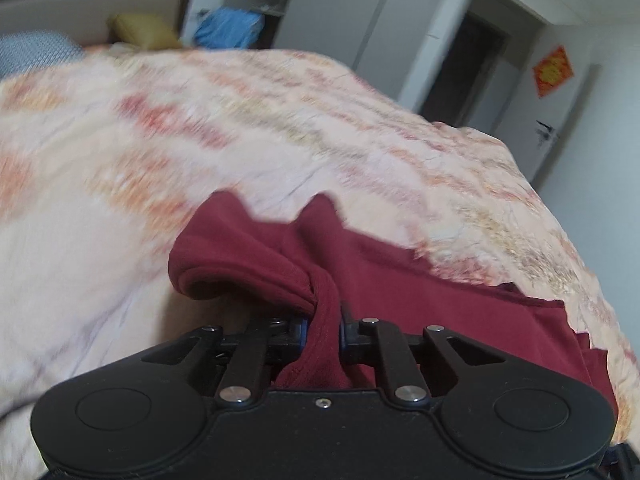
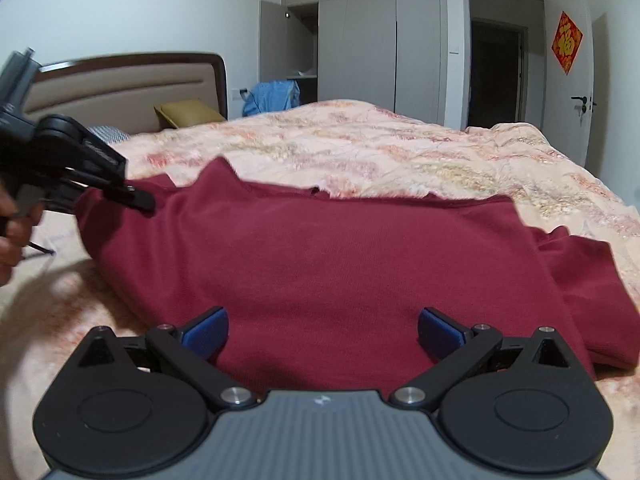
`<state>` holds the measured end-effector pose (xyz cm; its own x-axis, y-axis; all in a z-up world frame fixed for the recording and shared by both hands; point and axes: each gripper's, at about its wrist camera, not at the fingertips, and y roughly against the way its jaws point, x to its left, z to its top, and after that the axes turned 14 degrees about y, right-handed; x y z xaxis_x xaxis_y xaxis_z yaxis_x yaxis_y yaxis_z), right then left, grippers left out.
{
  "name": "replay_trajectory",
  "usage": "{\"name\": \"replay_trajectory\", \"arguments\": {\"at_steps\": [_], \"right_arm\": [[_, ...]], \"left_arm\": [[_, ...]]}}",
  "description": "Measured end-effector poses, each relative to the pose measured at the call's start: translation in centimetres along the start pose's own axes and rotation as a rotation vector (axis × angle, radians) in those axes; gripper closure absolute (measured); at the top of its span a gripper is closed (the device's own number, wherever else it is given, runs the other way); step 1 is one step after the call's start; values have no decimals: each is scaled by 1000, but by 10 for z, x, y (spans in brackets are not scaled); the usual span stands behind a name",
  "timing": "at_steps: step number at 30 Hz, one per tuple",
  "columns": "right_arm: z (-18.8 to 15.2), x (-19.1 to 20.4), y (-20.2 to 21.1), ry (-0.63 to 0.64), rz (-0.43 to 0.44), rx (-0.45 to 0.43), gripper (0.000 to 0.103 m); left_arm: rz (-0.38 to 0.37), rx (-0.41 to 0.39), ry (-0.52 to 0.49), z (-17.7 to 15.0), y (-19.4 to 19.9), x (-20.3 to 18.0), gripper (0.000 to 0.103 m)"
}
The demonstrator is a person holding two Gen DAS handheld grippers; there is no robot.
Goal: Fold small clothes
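L gripper (image 1: 323, 326) pinches a bunched edge of the red garment (image 2: 340, 264) on the bed (image 2: 440, 148) w/ R gripper (image 2: 323, 332) agape above it, unladen: fold starting; next, R likely needs its own edge grip.

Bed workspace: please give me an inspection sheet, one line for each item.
Surface: bed with a pink floral quilt, rumpled.
Job's things: dark red garment spread on the quilt.
Clutter: mustard pillow and blue cloth bundle near the headboard.
Tongs: left tongs shut on a bunched fold of the garment's edge; right tongs open above the near hem, nothing between them.
Cables: thin dark cord by the person's hand.
Surroundings: grey wardrobe, one door open; dark doorway; red door decoration.
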<state>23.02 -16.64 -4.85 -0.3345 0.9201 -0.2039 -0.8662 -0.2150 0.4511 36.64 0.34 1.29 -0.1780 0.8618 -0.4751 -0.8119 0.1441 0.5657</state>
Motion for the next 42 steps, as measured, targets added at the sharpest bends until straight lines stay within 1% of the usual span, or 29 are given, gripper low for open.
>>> {"name": "replay_trajectory", "arguments": {"at_steps": [2,6,9,12,14,16,18,20,22,23,24,25,26,27,28,30,31,32,33,35,37,38,40,42], "right_arm": [[-1,-11,14,-12,-22,-9,0],[-11,-31,48,-38,-63,-22,0],[-23,-43,75,-41,-126,-19,0],[-40,-53,99,-34,-197,8,0],[-53,-58,112,-42,-243,33,0],[-66,-65,122,-65,-266,56,0],[-79,-72,129,-100,-282,80,0],[-89,-77,134,-128,-295,100,0],[-96,-80,139,-146,-304,105,0],[-99,-82,141,-154,-306,107,0],[-102,-83,142,-163,-308,107,0],[-104,-83,142,-172,-310,108,0],[-105,-84,140,-181,-313,110,0],[-106,-84,139,-194,-315,110,0],[-106,-84,138,-208,-318,107,0],[-105,-87,137,-238,-322,95,0],[-104,-88,137,-249,-324,89,0],[-103,-88,137,-257,-326,83,0],[-102,-89,137,-264,-327,77,0],[-99,-90,135,-280,-323,67,0],[-94,-93,133,-300,-307,55,0],[-89,-94,131,-309,-297,45,0],[-77,-101,125,-345,-266,13,0],[-62,-111,118,-411,-229,-41,0]], "left_arm": [[-16,-13,-71,3,-1,-25,90],[-90,-36,-255,-6,4,-86,91],[-186,-22,-404,-28,12,-136,91],[-281,26,-526,-61,19,-179,91],[-331,73,-575,-86,19,-201,91],[-365,131,-599,-109,15,-215,91],[-362,185,-616,-128,7,-222,90],[-346,218,-622,-142,3,-219,87],[-342,250,-609,-146,-1,-214,82],[-350,267,-591,-146,-1,-211,77],[-368,289,-568,-143,-1,-209,68],[-391,318,-547,-139,-2,-206,63],[-415,346,-534,-137,-1,-203,48],[-439,361,-529,-135,-1,-203,36],[-457,358,-526,-133,2,-202,33],[-486,343,-526,-127,8,-201,20],[-502,334,-519,-122,12,-200,18],[-513,316,-506,-117,16,-198,13],[-515,294,-495,-111,20,-196,7],[-483,234,-467,-98,27,-192,1],[-431,174,-438,-80,34,-189,1],[-391,151,-428,-71,36,-187,1],[-285,107,-417,-52,40,-181,1],[-197,67,-409,-33,42,-171,1]]}}
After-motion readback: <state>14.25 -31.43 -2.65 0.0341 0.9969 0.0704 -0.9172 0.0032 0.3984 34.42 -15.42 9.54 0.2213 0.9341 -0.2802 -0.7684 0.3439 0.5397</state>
